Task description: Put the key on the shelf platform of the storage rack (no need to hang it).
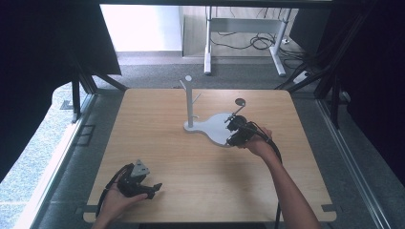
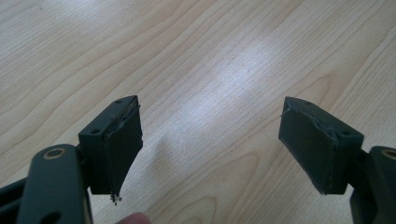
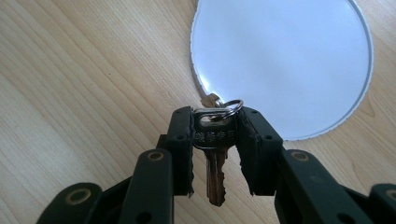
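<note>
My right gripper point(image 3: 215, 116) is shut on the head of a silver key point(image 3: 214, 136). The key's blade points back toward the camera, and its ring point(image 3: 232, 106) sticks out past the fingertips. Just beyond lies the white rounded base plate point(image 3: 289, 60) of a stand. From above, the right gripper point(image 1: 234, 128) hovers over the right end of that base point(image 1: 215, 125). The stand's white post with side pegs point(image 1: 189, 102) rises at the base's left end. My left gripper point(image 1: 155, 187) rests near the table's front left, open, with bare wood between its pads point(image 2: 119, 144).
The wooden table point(image 1: 157, 143) has rounded corners and drops to grey floor all around. A small dark round mark point(image 1: 240, 101) sits on the table behind the right gripper. A white desk frame and cables point(image 1: 243, 43) stand beyond the far edge.
</note>
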Action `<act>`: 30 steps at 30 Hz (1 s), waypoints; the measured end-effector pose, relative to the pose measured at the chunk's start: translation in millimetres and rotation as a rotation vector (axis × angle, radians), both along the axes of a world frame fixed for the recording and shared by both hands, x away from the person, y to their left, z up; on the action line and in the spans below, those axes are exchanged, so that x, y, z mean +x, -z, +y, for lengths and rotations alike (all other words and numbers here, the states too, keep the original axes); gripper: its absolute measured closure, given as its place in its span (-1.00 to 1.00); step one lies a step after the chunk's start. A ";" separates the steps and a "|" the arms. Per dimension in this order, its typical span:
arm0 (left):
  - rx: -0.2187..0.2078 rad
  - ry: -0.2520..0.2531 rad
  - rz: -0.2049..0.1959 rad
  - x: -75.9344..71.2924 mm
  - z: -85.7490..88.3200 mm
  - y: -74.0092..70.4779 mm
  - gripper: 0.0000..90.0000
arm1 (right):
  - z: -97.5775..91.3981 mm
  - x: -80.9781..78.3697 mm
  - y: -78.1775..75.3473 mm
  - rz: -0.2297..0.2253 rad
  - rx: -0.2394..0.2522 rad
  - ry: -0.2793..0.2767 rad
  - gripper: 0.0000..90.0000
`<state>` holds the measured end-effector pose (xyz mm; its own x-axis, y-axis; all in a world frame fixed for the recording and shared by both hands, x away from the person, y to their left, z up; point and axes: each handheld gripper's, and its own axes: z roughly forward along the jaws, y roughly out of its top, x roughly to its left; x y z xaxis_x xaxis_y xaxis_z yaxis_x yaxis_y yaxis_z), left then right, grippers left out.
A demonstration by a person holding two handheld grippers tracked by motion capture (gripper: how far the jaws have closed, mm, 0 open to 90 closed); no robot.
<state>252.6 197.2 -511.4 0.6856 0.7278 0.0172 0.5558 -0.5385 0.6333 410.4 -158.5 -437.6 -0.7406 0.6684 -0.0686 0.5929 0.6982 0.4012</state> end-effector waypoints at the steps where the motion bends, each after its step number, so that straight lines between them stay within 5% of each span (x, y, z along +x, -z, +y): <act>1: 0.001 -0.001 0.002 0.0 -0.3 0.2 -0.52 | -0.2 0.2 0.8 0.001 -0.002 -0.003 0.49; 30: 0.018 0.016 0.025 0.2 -4.8 4.6 -0.53 | 0.1 14.2 20.0 0.037 0.005 0.031 0.49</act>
<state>252.7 192.4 -516.0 0.6977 0.7162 0.0127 0.5623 -0.5586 0.6098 424.6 -158.5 -457.6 -0.7218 0.6911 -0.0387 0.6284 0.6777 0.3818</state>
